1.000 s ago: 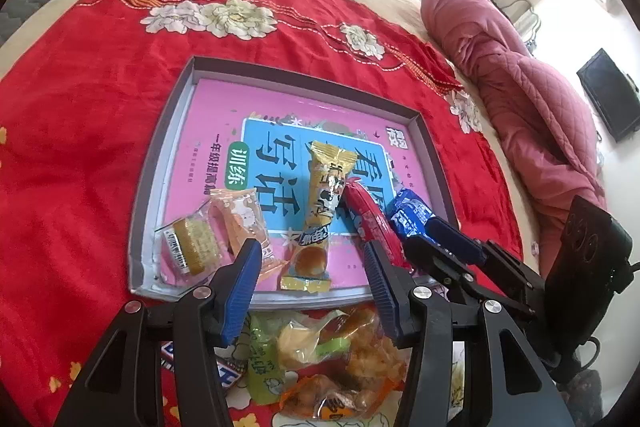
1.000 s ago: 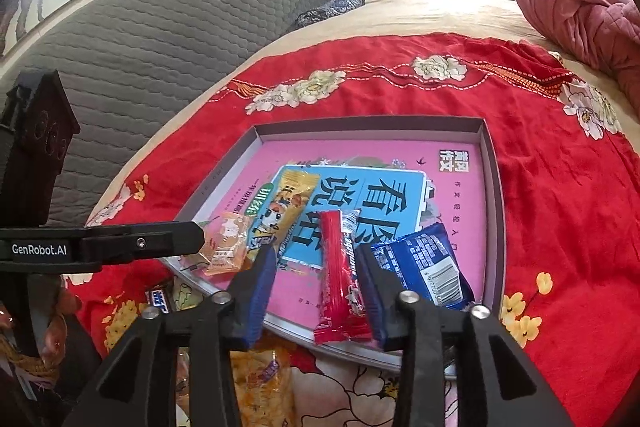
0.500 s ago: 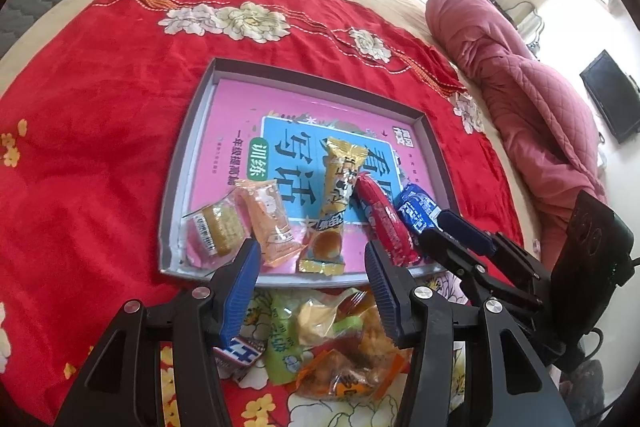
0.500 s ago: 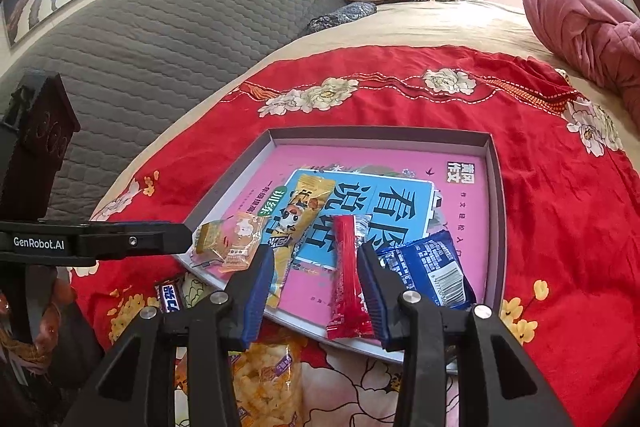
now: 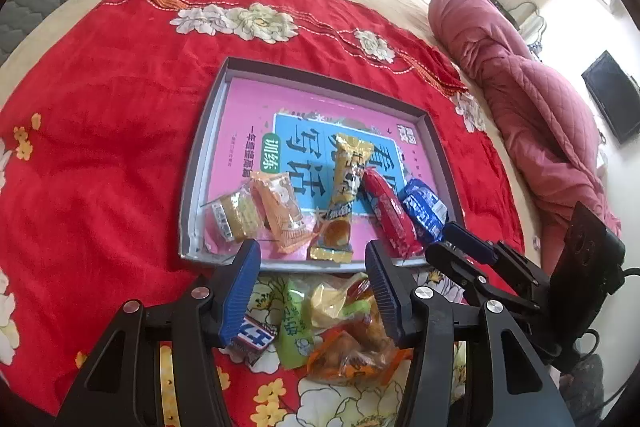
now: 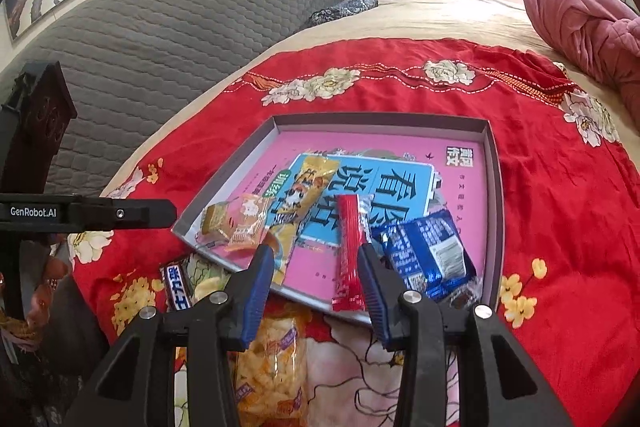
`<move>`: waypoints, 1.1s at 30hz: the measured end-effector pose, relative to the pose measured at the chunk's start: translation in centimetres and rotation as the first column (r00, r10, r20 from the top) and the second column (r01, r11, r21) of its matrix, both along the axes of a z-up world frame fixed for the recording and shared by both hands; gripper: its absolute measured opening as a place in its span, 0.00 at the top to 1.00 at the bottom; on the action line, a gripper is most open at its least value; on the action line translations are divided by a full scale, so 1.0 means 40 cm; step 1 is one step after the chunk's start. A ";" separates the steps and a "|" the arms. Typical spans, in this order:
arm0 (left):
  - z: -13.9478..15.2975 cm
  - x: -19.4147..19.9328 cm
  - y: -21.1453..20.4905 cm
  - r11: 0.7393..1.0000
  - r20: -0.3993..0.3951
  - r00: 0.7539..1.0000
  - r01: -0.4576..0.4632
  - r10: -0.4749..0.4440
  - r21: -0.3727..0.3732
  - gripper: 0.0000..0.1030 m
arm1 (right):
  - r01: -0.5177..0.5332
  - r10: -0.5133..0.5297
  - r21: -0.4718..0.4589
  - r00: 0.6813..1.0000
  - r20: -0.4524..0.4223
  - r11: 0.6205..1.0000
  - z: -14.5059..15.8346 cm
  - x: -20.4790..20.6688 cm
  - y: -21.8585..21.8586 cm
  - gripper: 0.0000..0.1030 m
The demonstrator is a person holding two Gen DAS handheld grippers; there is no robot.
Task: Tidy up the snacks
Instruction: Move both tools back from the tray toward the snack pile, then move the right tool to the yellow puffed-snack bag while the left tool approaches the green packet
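A grey tray with a pink book cover inside lies on a red flowered cloth. In it lie a small yellow cake packet, an orange packet, a long yellow bar, a red stick and a blue packet. My left gripper is open and empty, above loose snacks in front of the tray. My right gripper is open and empty at the tray's near edge, beside the red stick and blue packet.
A Snickers bar, a green packet and an orange bag lie on the cloth before the tray. A yellow snack bag lies under my right gripper. A pink quilt is at right, a grey headboard behind.
Both grippers have drawn back and up from the tray, so it looks smaller and more of the loose snacks in front of it show. The jaws stay open.
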State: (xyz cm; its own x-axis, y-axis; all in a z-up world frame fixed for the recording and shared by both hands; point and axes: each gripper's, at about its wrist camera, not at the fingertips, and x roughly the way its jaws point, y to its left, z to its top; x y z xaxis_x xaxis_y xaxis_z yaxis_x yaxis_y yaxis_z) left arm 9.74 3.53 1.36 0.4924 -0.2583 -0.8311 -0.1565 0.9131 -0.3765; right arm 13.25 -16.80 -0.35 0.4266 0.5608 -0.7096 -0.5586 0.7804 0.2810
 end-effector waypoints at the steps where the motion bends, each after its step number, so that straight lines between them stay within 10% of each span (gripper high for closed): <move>1: -0.002 -0.002 -0.001 1.000 -0.002 1.000 0.002 -0.002 0.001 0.45 | -0.003 0.003 -0.004 1.000 0.000 1.000 -0.001 -0.005 -0.001 0.56; 33: -0.096 -0.032 -0.019 0.998 -0.103 0.993 0.058 -0.061 -0.030 0.39 | -0.034 0.016 -0.168 0.994 -0.106 0.985 -0.074 -0.103 -0.008 0.43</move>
State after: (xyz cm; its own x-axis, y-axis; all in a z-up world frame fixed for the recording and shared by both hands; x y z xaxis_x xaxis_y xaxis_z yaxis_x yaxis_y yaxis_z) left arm 8.48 2.79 -2.46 0.3869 -0.3072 -0.8695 -0.1417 0.9119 -0.3852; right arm 9.12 -17.13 -3.33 0.3328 0.4383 -0.8349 -0.5528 0.8080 0.2038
